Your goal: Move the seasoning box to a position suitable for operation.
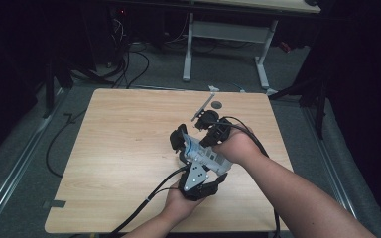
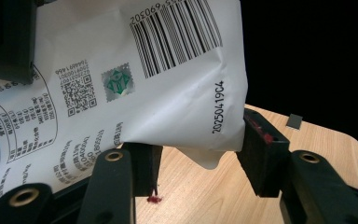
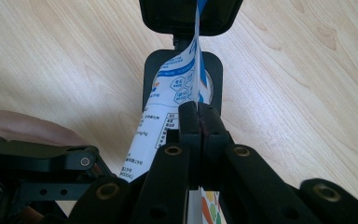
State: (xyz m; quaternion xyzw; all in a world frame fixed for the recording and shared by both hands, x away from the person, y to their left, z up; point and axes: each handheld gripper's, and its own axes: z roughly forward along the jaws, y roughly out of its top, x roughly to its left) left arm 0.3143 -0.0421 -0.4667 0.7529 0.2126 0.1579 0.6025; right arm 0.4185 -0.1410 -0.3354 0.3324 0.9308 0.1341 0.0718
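The white printed packet (image 1: 204, 154) is held above the wooden surface (image 1: 129, 148), near its middle, between both grippers. The left gripper (image 2: 198, 161) has its fingers clamped across the packet's lower end, spread as wide as the packet, probably to steady its body. The right gripper (image 3: 199, 122) has its fingers pressed together on a thin edge or seam of the packet, likely to tear or pull it open against the other hold. The left gripper view shows the barcode (image 2: 177, 32), a printed date code and a small grey square (image 2: 295, 121) lying on the surface behind; the right gripper view instead shows the blue printing (image 3: 179, 84) on the packet's face.
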